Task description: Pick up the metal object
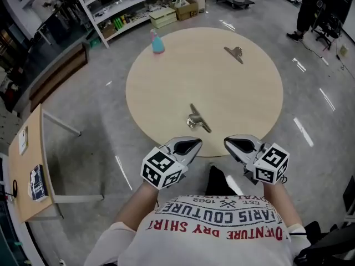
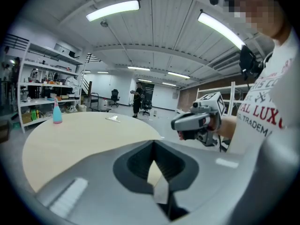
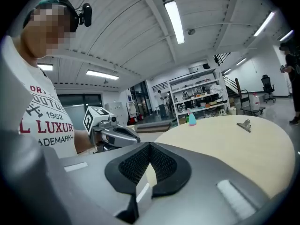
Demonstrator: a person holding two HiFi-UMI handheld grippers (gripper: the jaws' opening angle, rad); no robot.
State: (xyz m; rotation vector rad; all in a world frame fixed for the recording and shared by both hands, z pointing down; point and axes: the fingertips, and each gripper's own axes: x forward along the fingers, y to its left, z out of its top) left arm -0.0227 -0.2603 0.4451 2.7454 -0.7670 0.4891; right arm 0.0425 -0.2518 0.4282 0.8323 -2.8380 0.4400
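the left gripper [image 1: 188, 146] and right gripper [image 1: 236, 144] hang at the near edge of the round table [image 1: 166, 87], both clenched on nothing. the metal object [image 1: 198, 119], seemingly a clip, lies just ahead of them, untouched.

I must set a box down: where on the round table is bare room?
The round table is mostly bare. The widest free patch is the middle, bordered by the spray bottle, the far metal clip and the near metal clip. Crowded only at the near edge, where that clip lies before the left claw and right claw.
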